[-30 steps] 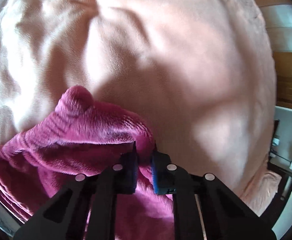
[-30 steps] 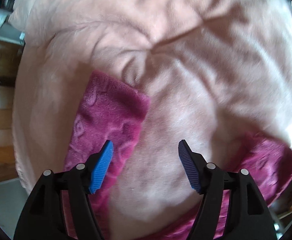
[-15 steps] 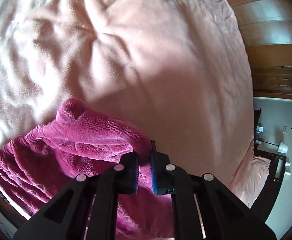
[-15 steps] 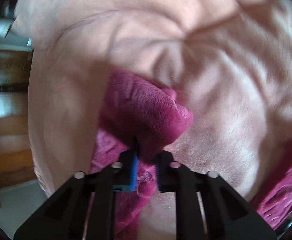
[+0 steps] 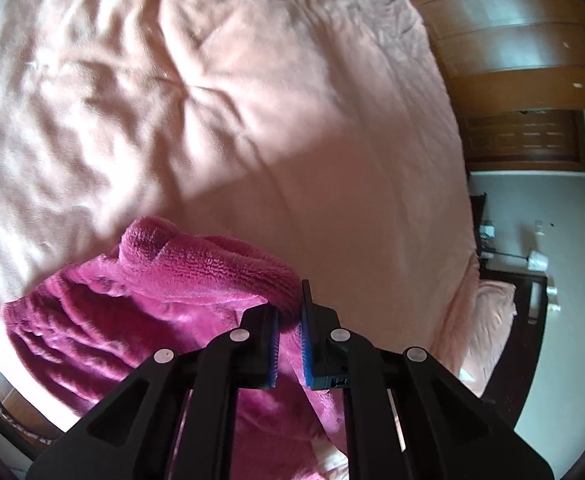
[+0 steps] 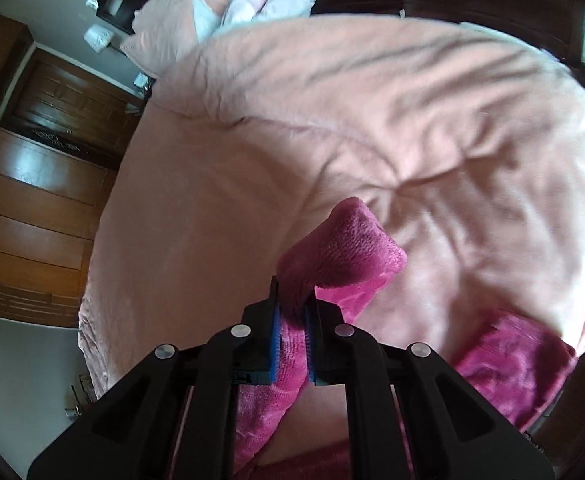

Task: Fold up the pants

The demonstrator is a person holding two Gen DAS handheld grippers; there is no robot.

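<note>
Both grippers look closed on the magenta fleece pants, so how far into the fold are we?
Early. Done: the left gripper and right gripper are each clamped on a bunched edge of the magenta fleece pants, raised off the pink blanket. In hand: carrying those edges. Left: no finished fold shows; the fabric hangs rumpled, so laying it over and flattening remain.

One magenta pants (image 5: 140,312) – two tools: left tool (image 5: 289,344), right tool (image 6: 292,344) – one pink blanket (image 5: 252,120), one pillow (image 6: 172,36).
</note>
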